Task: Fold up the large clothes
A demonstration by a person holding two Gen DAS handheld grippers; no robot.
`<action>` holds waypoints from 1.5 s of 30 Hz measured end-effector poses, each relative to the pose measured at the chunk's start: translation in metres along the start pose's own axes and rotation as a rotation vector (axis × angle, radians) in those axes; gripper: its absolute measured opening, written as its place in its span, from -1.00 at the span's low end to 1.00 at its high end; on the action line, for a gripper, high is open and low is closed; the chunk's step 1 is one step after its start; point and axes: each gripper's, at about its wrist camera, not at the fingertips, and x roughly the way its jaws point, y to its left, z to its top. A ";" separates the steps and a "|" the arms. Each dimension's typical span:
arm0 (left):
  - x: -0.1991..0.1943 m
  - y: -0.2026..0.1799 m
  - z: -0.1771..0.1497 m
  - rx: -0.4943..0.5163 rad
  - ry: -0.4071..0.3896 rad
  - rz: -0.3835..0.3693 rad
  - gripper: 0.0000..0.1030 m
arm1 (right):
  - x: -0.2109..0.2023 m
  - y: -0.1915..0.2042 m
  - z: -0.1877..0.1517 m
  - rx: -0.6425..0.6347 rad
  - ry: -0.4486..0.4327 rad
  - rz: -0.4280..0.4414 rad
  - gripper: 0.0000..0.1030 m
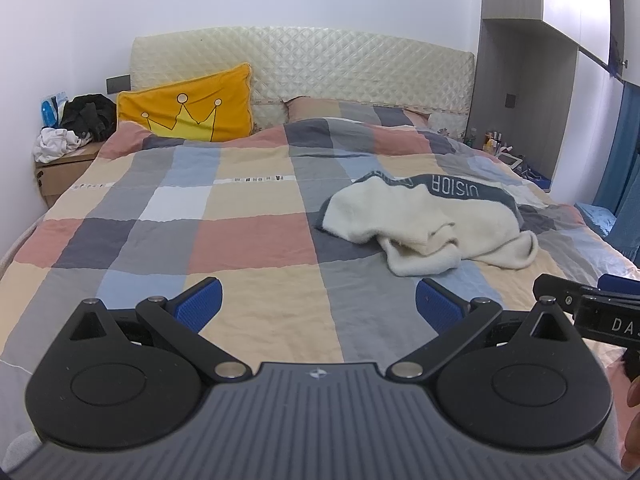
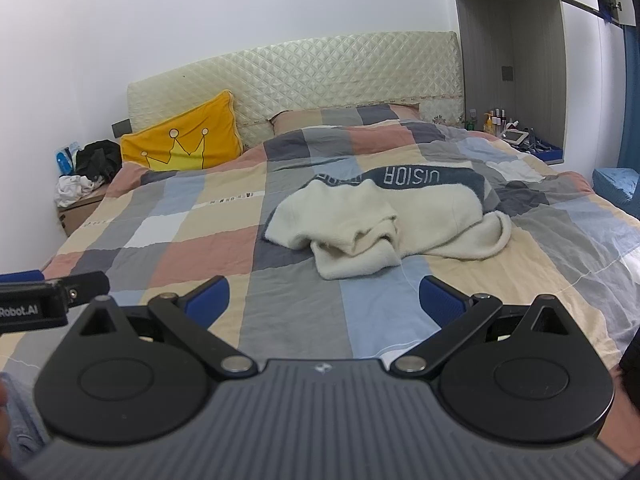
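Note:
A cream fuzzy sweater (image 1: 428,220) with a dark grey lettered band lies crumpled on the checked bedspread (image 1: 240,216), right of the bed's middle. In the right wrist view the sweater (image 2: 380,220) lies straight ahead, a bunched sleeve end nearest me. My left gripper (image 1: 318,304) hovers open above the bed's near edge, left of the sweater, nothing between its blue pads (image 1: 200,304). My right gripper (image 2: 324,302) is open too, just short of the sweater, holding nothing. Each gripper's side shows at the edge of the other's view.
A yellow crown pillow (image 1: 188,110) leans on the quilted headboard (image 1: 320,64). A nightstand (image 1: 60,168) at the left carries black and white clothes. Shelving with bottles (image 2: 500,120) stands at the right, with blue fabric (image 2: 616,188) beside the bed.

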 end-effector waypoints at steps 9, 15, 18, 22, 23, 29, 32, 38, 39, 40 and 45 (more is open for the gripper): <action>-0.001 0.001 0.000 -0.003 0.001 -0.001 1.00 | 0.002 0.001 -0.002 -0.002 0.003 0.000 1.00; -0.001 -0.001 -0.001 0.007 -0.001 -0.001 1.00 | 0.002 0.001 -0.002 -0.003 0.002 0.000 1.00; 0.000 -0.001 -0.001 0.006 0.005 0.001 1.00 | 0.002 0.001 -0.003 -0.003 0.001 0.000 1.00; 0.000 0.000 0.000 0.003 0.005 0.002 1.00 | 0.002 0.001 -0.002 -0.002 0.002 0.000 1.00; 0.000 0.000 -0.001 0.004 0.005 0.004 1.00 | 0.002 0.001 -0.002 -0.002 0.003 0.000 1.00; 0.001 -0.002 -0.001 0.006 0.005 0.003 1.00 | 0.002 0.001 -0.004 -0.001 0.004 0.000 1.00; 0.001 -0.002 -0.001 0.007 0.006 0.000 1.00 | 0.002 0.001 -0.003 -0.001 0.004 0.000 1.00; 0.001 -0.003 -0.001 0.006 0.006 0.001 1.00 | 0.003 0.001 -0.005 0.000 0.003 0.000 1.00; 0.001 -0.003 -0.001 0.005 0.006 0.001 1.00 | 0.003 0.001 -0.005 0.000 0.004 0.000 1.00; 0.002 -0.003 -0.001 0.005 0.007 0.000 1.00 | 0.003 0.001 -0.005 0.000 0.004 0.001 1.00; 0.008 -0.001 -0.001 -0.006 0.024 -0.013 1.00 | 0.004 0.002 -0.007 0.003 0.007 -0.002 1.00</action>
